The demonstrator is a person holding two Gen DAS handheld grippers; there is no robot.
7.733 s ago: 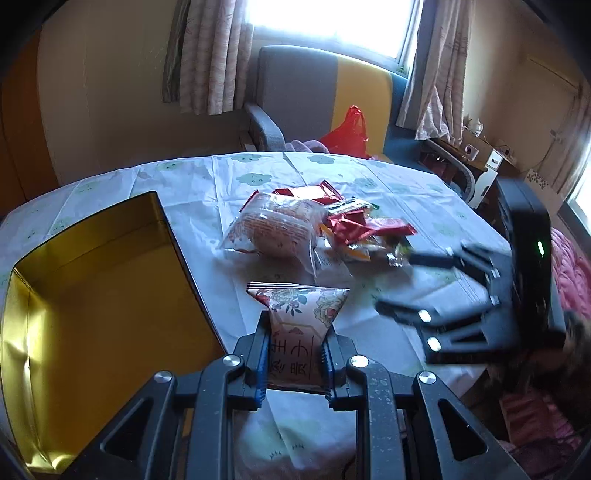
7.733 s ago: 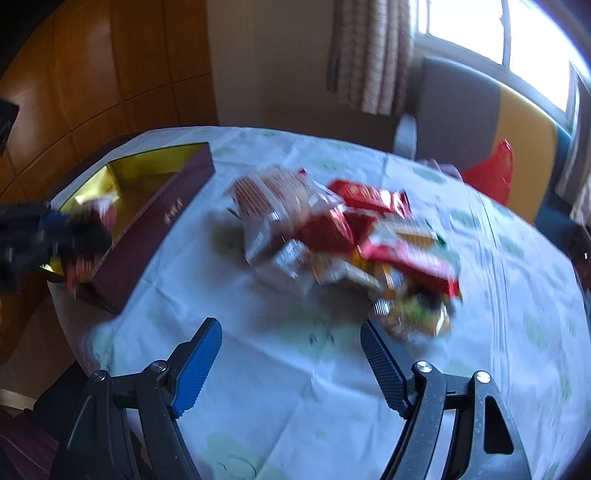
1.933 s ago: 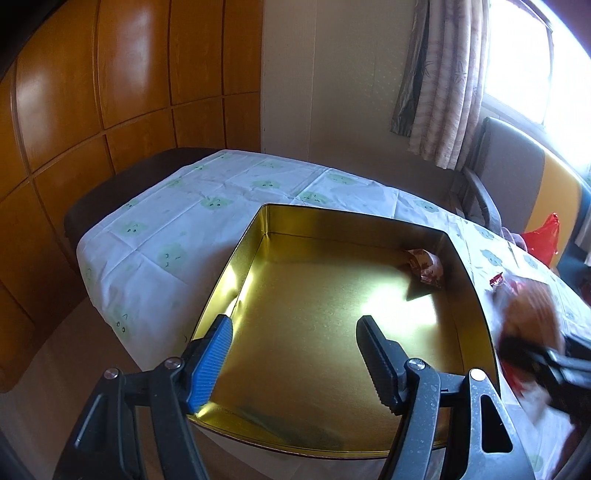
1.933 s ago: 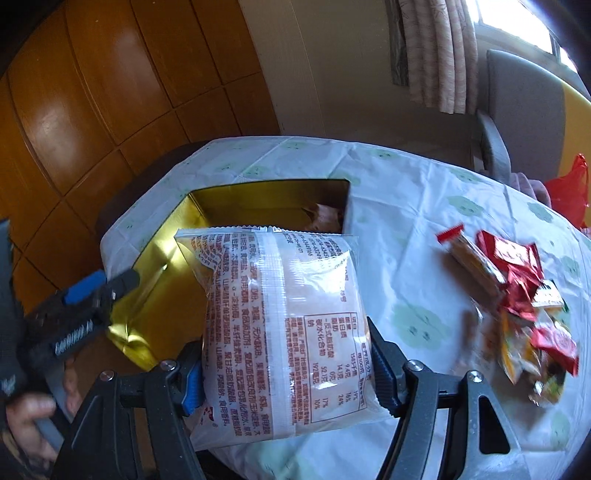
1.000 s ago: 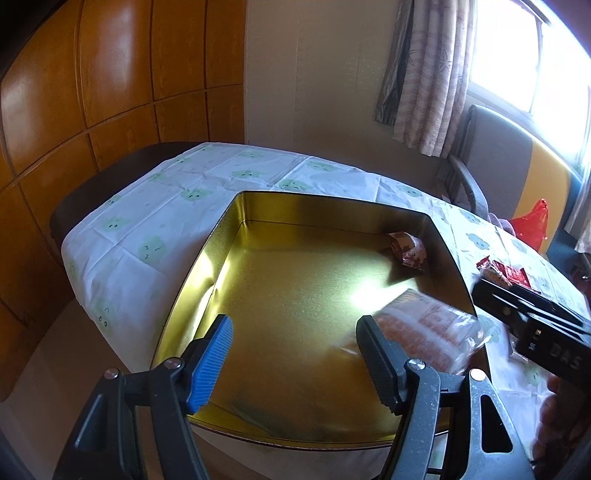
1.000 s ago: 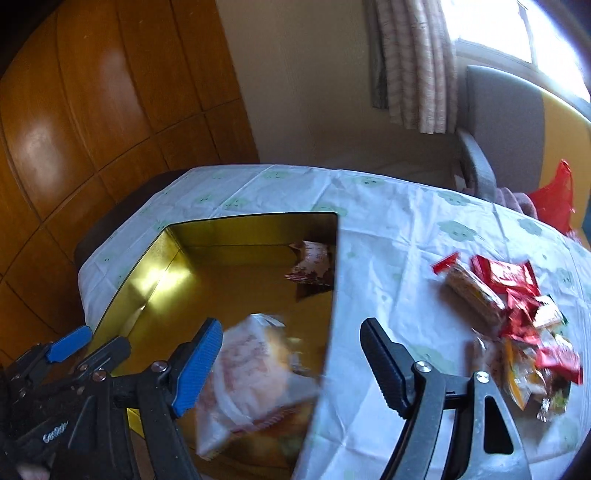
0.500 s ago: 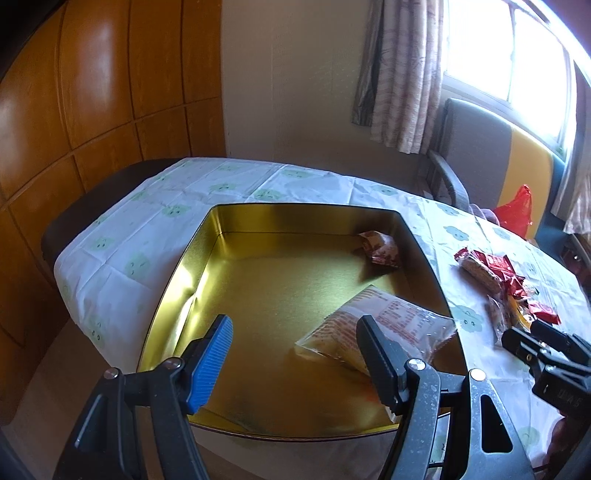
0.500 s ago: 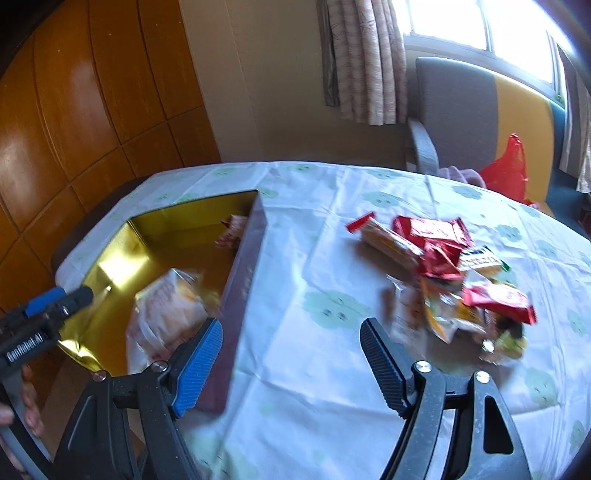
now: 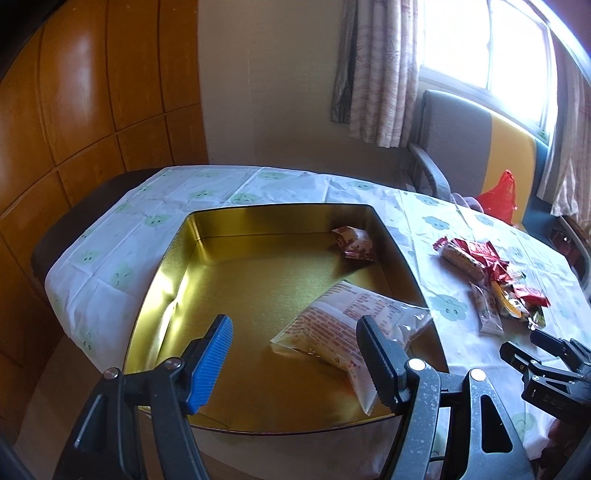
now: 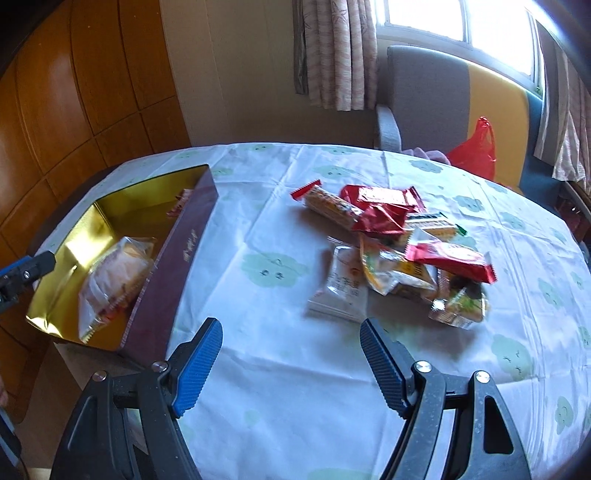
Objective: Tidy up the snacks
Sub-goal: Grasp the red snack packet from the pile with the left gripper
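Two snacks now lie in the gold tin (image 9: 173, 266), the big bag (image 9: 343, 325) just dropped there, so both tongs, left gripper (image 9: 295, 360) and right gripper (image 10: 291, 363), gape wide with nothing in them, and the snack pile (image 10: 399, 236) waits.

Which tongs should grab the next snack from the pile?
Probably the right tongs. They hang open and point at the snack pile on the tablecloth. The left tongs, also open, sit over the gold tin, farther from the pile.

Wood-panelled wall (image 9: 92, 110), cream wall (image 9: 266, 81), curtained sunlit window (image 10: 424, 18), grey-yellow armchair (image 9: 476, 144)
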